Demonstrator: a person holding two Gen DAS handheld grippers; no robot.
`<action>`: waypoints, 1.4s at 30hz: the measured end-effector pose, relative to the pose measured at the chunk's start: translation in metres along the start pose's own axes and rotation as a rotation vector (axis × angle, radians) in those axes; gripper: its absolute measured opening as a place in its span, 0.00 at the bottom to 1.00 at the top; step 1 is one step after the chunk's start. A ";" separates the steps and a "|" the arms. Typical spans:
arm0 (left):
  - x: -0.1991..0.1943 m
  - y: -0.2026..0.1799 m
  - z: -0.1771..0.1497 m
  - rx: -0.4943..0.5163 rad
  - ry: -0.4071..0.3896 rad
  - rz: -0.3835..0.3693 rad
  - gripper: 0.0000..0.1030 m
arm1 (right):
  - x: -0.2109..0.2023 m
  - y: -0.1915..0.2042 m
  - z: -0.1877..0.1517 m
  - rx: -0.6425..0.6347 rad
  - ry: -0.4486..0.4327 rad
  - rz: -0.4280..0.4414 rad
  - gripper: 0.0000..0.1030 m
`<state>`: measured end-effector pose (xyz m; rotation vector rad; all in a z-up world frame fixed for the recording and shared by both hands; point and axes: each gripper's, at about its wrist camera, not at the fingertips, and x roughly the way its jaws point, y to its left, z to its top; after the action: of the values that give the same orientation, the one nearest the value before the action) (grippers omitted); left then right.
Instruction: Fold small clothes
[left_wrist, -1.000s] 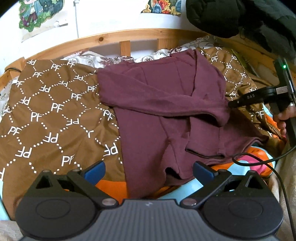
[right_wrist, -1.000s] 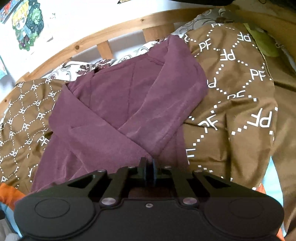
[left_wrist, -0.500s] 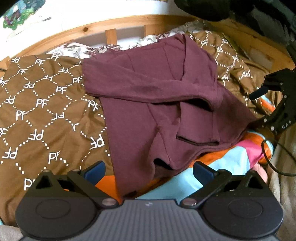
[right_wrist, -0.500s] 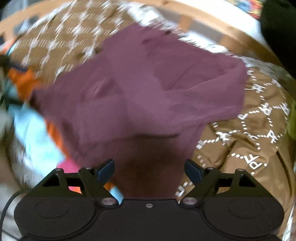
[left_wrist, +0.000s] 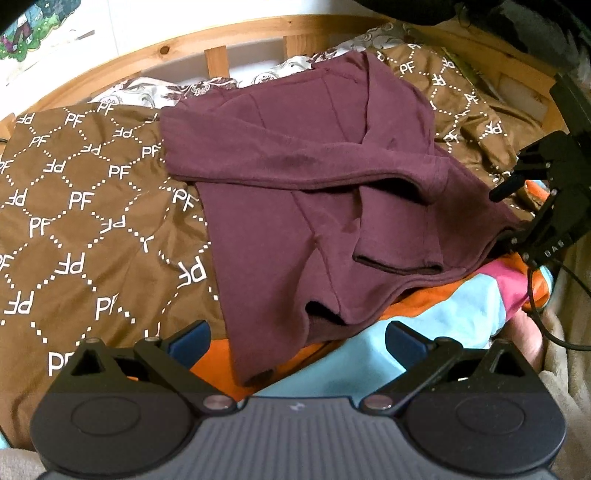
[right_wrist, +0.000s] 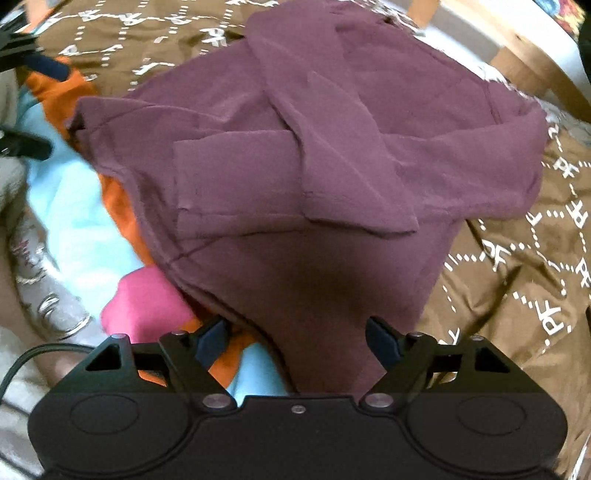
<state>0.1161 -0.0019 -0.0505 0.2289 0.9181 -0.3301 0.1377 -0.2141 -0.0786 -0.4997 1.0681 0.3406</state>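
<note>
The maroon top (left_wrist: 295, 192) is laid on a brown patterned quilt (left_wrist: 81, 206), its 2 sleeves crossed over the chest, seemingly so the hem can be taken up next. The left gripper (left_wrist: 297, 341) and right gripper (right_wrist: 297, 341) are held wide open at the hem, nothing gripped. A wooden bed rail (left_wrist: 122, 55) and white wall are seen behind.
</note>
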 end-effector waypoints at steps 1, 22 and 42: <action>0.000 0.000 0.000 -0.001 0.000 -0.001 0.99 | 0.002 -0.002 0.001 0.012 -0.001 0.002 0.72; 0.046 -0.020 0.015 0.113 0.093 0.117 0.87 | -0.027 -0.077 -0.023 0.526 -0.295 0.267 0.08; 0.015 -0.017 0.010 0.086 -0.091 0.199 0.06 | -0.006 -0.032 -0.010 0.245 -0.062 0.046 0.25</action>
<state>0.1258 -0.0233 -0.0575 0.3787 0.7850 -0.1938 0.1430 -0.2463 -0.0699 -0.2447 1.0462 0.2599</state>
